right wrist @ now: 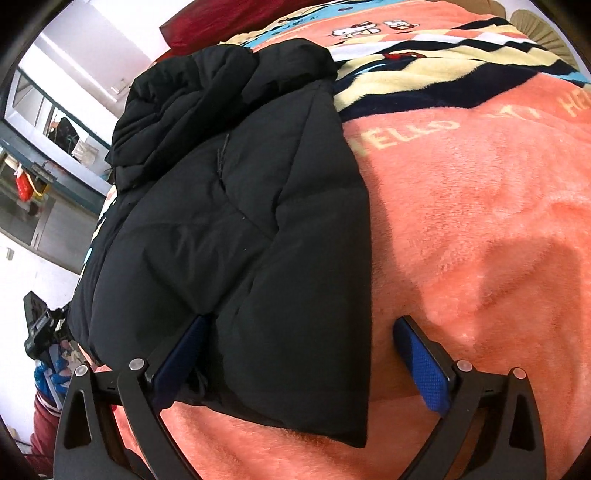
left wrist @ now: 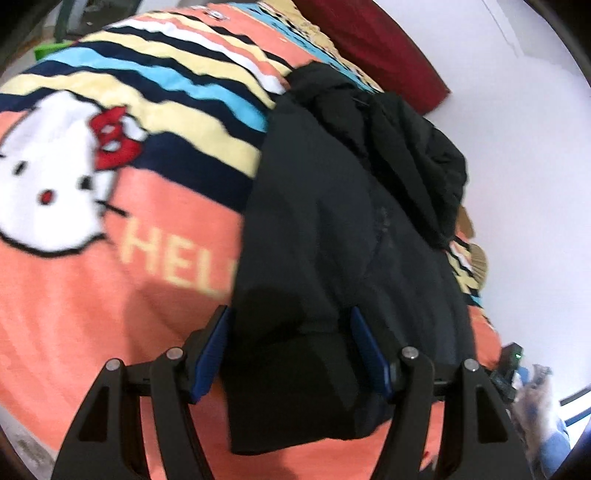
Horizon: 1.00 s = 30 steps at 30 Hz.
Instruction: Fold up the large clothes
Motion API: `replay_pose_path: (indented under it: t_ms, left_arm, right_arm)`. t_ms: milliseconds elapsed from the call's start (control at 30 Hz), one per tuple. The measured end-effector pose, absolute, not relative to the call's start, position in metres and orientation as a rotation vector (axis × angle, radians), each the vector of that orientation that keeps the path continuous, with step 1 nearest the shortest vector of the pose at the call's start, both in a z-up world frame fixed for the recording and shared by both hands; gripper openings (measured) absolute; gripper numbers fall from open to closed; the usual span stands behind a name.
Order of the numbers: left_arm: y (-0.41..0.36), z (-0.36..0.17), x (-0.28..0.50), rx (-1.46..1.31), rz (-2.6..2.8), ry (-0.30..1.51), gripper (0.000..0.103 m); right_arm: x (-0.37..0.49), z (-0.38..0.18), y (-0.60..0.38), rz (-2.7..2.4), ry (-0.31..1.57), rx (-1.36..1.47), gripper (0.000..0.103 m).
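A black puffer jacket [left wrist: 332,221] lies folded lengthwise on an orange cartoon-cat blanket [left wrist: 92,295], with its hood bunched at the far end [left wrist: 406,147]. My left gripper [left wrist: 289,310] is open and straddles the near left corner of the hem. Both blue pads [left wrist: 212,354] show their faces, and the right one sits over the cloth. In the right wrist view the same jacket [right wrist: 229,221] fills the left half. My right gripper [right wrist: 301,319] stands wide open over the hem's right corner. Its left finger [right wrist: 181,354] rests at a fold, and its right finger [right wrist: 421,365] is over bare blanket [right wrist: 480,240].
A dark red pillow [left wrist: 369,44] [right wrist: 207,22] lies at the head of the bed against a white wall [left wrist: 517,147]. A black device with a green light [left wrist: 509,365] and a person's blue patterned clothing [left wrist: 543,406] sit at the bed's edge. Window frames and shelves [right wrist: 37,147] are beyond.
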<state>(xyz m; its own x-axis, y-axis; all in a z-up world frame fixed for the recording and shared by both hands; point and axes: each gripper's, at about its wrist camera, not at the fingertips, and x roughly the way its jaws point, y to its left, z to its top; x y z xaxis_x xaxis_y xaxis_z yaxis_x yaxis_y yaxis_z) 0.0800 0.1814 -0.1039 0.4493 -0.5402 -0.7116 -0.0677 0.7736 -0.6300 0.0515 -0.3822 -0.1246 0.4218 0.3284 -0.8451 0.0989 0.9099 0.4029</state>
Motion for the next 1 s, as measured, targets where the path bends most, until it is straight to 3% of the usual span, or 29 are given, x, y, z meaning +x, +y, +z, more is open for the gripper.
replay_pose_path:
  t_ms: [33, 100, 500, 567, 633, 667, 733, 933, 967, 1000]
  left_arm:
    - [0.176, -0.105, 0.081, -0.655, -0.349, 1.091, 0.071]
    - [0.168, -0.108, 0.078, -0.637, -0.380, 1.113, 0.074]
    - [0.165, -0.123, 0.067, -0.715, -0.430, 1.155, 0.074]
    - [0.151, -0.124, 0.065, -0.701, -0.466, 1.164, 0.074]
    - [0.147, -0.125, 0.064, -0.713, -0.474, 1.153, 0.073]
    - [0.148, -0.127, 0.065, -0.730, -0.469, 1.144, 0.072]
    - [0.148, -0.128, 0.066, -0.741, -0.464, 1.134, 0.067]
    - [0.144, -0.119, 0.065, -0.696, -0.440, 1.119, 0.038]
    - [0.141, -0.116, 0.064, -0.677, -0.439, 1.117, 0.035]
    - [0.136, -0.111, 0.065, -0.648, -0.437, 1.114, 0.030]
  right_arm:
    - [0.051, -0.124, -0.380, 0.161, 1.135, 0.428, 0.100]
    - [0.052, -0.124, -0.377, 0.178, 1.137, 0.426, 0.100]
    - [0.053, -0.129, -0.382, 0.215, 1.145, 0.494, 0.100]
    - [0.054, -0.130, -0.382, 0.237, 1.146, 0.518, 0.094]
    - [0.052, -0.128, -0.385, 0.269, 1.135, 0.570, 0.070]
    - [0.052, -0.128, -0.386, 0.272, 1.132, 0.581, 0.066]
    - [0.050, -0.130, -0.390, 0.280, 1.132, 0.608, 0.057]
    - [0.049, -0.137, -0.381, 0.306, 1.167, 0.608, 0.056]
    - [0.048, -0.137, -0.380, 0.313, 1.163, 0.607, 0.053]
    - [0.048, -0.135, -0.379, 0.327, 1.148, 0.619, 0.039]
